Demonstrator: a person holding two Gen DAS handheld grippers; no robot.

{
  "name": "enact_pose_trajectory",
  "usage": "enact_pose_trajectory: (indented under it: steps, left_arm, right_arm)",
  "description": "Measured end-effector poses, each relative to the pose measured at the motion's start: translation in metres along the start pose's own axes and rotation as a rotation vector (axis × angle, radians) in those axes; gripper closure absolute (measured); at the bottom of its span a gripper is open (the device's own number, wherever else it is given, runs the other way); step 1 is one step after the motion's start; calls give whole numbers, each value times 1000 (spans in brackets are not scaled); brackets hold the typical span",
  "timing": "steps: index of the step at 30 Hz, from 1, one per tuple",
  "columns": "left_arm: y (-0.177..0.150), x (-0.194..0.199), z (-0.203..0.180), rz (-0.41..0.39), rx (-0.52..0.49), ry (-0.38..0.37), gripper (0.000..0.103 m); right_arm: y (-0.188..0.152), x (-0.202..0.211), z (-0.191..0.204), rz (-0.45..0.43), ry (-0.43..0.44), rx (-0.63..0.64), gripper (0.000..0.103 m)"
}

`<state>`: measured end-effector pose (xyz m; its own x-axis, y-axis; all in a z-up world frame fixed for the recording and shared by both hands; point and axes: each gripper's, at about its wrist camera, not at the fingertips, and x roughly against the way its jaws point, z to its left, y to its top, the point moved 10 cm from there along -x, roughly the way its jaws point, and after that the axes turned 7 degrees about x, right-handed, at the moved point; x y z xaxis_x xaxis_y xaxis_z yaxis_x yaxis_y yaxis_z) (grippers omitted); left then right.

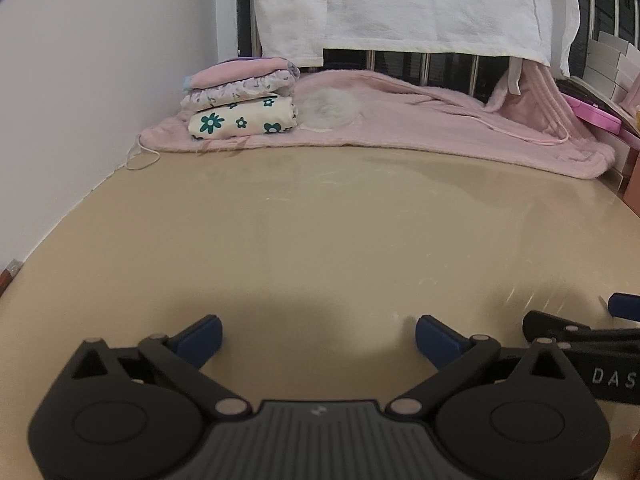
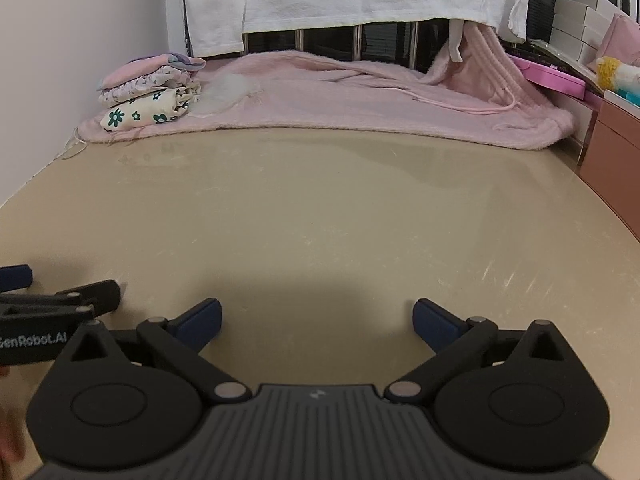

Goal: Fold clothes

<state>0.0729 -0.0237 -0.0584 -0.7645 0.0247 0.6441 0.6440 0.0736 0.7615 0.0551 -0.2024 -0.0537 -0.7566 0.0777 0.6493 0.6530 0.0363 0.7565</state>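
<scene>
The glossy beige surface (image 1: 320, 232) lies bare in front of both tools, so the step in hand is judged to be fetching the next garment. One large fluffy pink fleece garment (image 1: 420, 120) is spread unfolded along the far edge, below one white cloth (image 1: 400, 4) hung on the dark railing. It is best drawn forward onto the bare area and flattened before any fold — the trailing pink cord is likely to snag. One stack of three folded pieces (image 1: 240, 100) sits on the fleece's left end, so a pull from the right end is advised, or the stack may topple. Two tools are counted: the left hand-held gripper (image 1: 318, 340) and the right hand-held gripper (image 2: 317, 324) — each spread wide, nothing between the blue pads.
</scene>
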Motion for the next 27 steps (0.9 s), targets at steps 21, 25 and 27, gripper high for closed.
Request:
enact_pose_trajectory:
  steps: [21, 25, 27]
  left_arm:
    - [1, -1, -5, 4, -24, -38, 0]
    - [0, -1, -5, 4, -24, -38, 0]
    - [0, -1, -5, 4, -23, -38, 0]
  right_arm:
    - [-3, 2, -4, -1, -21, -25, 0]
    - [-3, 2, -5, -2, -20, -24, 0]
    - [-3, 2, -5, -2, -20, -24, 0]
